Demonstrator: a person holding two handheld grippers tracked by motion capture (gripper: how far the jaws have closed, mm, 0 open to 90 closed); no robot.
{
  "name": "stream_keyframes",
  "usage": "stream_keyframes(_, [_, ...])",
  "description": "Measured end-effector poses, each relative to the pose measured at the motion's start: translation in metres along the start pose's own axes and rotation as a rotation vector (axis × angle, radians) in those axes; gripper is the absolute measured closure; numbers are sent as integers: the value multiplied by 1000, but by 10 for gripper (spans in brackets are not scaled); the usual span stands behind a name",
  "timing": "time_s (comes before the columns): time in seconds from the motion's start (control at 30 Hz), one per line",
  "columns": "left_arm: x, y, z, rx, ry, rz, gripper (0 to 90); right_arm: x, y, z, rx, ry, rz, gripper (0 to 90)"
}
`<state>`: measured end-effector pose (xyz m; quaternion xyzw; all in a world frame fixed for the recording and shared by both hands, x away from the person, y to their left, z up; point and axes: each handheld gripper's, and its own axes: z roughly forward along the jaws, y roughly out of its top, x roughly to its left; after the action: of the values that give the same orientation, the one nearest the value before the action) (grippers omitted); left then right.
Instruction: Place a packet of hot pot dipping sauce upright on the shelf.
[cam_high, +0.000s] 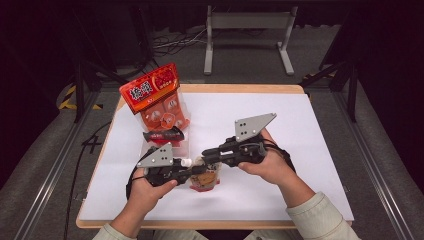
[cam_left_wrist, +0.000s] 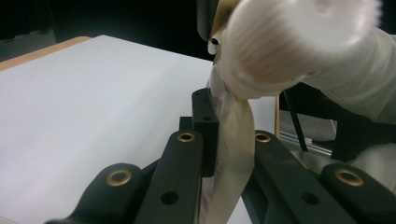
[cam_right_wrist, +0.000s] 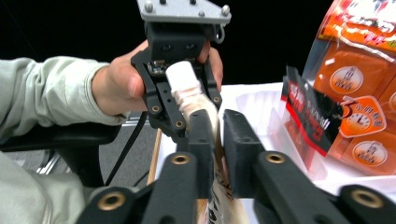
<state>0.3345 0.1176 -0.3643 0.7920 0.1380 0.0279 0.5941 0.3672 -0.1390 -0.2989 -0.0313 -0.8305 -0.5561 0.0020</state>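
Observation:
A small soft pouch (cam_high: 205, 179) with a white screw cap (cam_high: 186, 162) hangs just above the white sheet near the front of the table. My left gripper (cam_high: 196, 170) is shut on it: in the left gripper view the jaws (cam_left_wrist: 231, 135) pinch the translucent film right under the ribbed cap (cam_left_wrist: 299, 37). My right gripper (cam_high: 207, 154) comes in from the right onto the same pouch. In the right gripper view its pads (cam_right_wrist: 219, 140) straddle the pouch's (cam_right_wrist: 198, 100) upper edge with a narrow gap showing, so they look open. The left gripper (cam_right_wrist: 184, 109) faces it, cap (cam_right_wrist: 180, 74) up.
An orange snack bag (cam_high: 155, 97) with a red header stands at the back left on a clear plastic tray (cam_high: 186, 142). A dark red packet (cam_high: 163, 135) lies against it. The white sheet (cam_high: 290, 150) covers the tabletop. A metal stand (cam_high: 248, 30) is beyond the far edge.

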Motion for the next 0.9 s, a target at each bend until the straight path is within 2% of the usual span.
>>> stream_keyframes(0.07, [0, 2, -1, 5, 4, 3, 882, 0, 1, -4, -28, -8, 3, 744])
stream_keyframes(0.2, [2, 7, -4, 17, -6, 11, 883, 0, 0, -16, -77, -43, 19, 616])
stream_keyframes(0.27, [3, 10, -7, 25, -9, 11, 884, 1, -3, -22, -115, -88, 28, 518])
stream_keyframes(0.3, [4, 11, -8, 27, -8, 9, 883, 1, -5, -26, -132, -111, 30, 504])
stream_keyframes(0.37, [5, 14, -12, 26, -5, 14, 884, 1, -10, -31, -151, -129, 48, 498])
stream_keyframes(0.43, [8, 17, -17, 30, -3, 23, 884, 3, -17, -40, -156, -173, 64, 485])
stream_keyframes(0.47, [8, 17, -17, 30, -3, 23, 884, 3, -17, -40, -156, -173, 64, 485])
stream_keyframes(0.57, [12, 22, -26, 15, 1, 26, 884, 4, -31, -56, -173, -210, 92, 480])
stream_keyframes(0.73, [16, 28, -37, -2, -1, 36, 884, 4, -47, -78, -225, -237, 138, 474])
stream_keyframes(0.87, [20, 31, -42, -16, 4, 38, 883, 3, -52, -86, -201, -283, 138, 461])
stream_keyframes(0.9, [21, 33, -46, -22, 23, 36, 883, 3, -54, -87, -188, -304, 135, 455])
